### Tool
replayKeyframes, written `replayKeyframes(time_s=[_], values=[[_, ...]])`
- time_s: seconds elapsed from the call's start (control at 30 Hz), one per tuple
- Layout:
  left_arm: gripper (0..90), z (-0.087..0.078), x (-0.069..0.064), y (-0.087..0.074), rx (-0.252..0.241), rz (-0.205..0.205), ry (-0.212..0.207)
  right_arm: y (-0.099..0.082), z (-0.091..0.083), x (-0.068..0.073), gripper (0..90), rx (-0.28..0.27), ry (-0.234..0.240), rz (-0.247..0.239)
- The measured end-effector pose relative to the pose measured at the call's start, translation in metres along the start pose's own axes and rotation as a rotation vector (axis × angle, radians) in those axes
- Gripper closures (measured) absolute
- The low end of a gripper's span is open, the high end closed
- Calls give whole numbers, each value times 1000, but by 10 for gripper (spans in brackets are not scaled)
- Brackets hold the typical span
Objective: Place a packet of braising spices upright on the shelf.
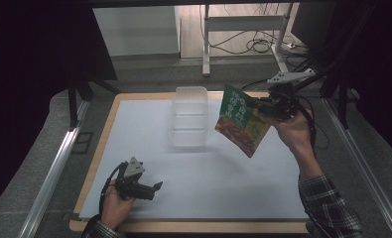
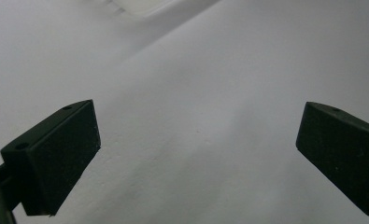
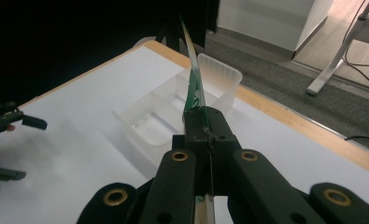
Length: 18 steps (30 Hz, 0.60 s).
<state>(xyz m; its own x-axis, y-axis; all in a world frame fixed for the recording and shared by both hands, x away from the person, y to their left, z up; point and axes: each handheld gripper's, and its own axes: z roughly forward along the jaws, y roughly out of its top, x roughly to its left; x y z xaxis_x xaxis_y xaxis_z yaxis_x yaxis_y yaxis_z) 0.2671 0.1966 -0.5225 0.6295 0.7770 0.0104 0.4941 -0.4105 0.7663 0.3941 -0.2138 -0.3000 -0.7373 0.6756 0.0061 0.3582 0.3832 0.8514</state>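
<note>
A green and orange food packet (image 1: 240, 120) hangs in the air at the right of the table, tilted, with my right gripper (image 1: 264, 105) shut on its upper right edge. In the right gripper view the packet (image 3: 193, 81) stands edge-on between the closed jaws of my right gripper (image 3: 205, 122). A clear plastic container (image 1: 189, 122) stands empty on the white mat, just left of the packet; the same container (image 3: 173, 109) lies beyond the jaws. My left gripper (image 1: 154, 191) rests low at the front left, open, with nothing between its fingers (image 2: 56, 158).
The white mat (image 1: 223, 183) covers a wooden table top (image 1: 104, 139). Metal rails run along both sides. Behind the table stand a desk frame (image 1: 243, 29) and loose cables on the floor. The left gripper (image 3: 14, 122) shows far off at the left of the right gripper view.
</note>
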Motion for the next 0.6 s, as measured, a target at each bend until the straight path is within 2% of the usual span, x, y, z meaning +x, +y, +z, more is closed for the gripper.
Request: replayKeyframes(time_s=[0.23, 0.6], values=[[0, 0, 0, 0, 2, 2, -1, 20, 8, -7, 890, -15, -9, -3], [0, 0, 0, 0, 6, 4, -3, 45, 19, -9, 890, -50, 8, 3]])
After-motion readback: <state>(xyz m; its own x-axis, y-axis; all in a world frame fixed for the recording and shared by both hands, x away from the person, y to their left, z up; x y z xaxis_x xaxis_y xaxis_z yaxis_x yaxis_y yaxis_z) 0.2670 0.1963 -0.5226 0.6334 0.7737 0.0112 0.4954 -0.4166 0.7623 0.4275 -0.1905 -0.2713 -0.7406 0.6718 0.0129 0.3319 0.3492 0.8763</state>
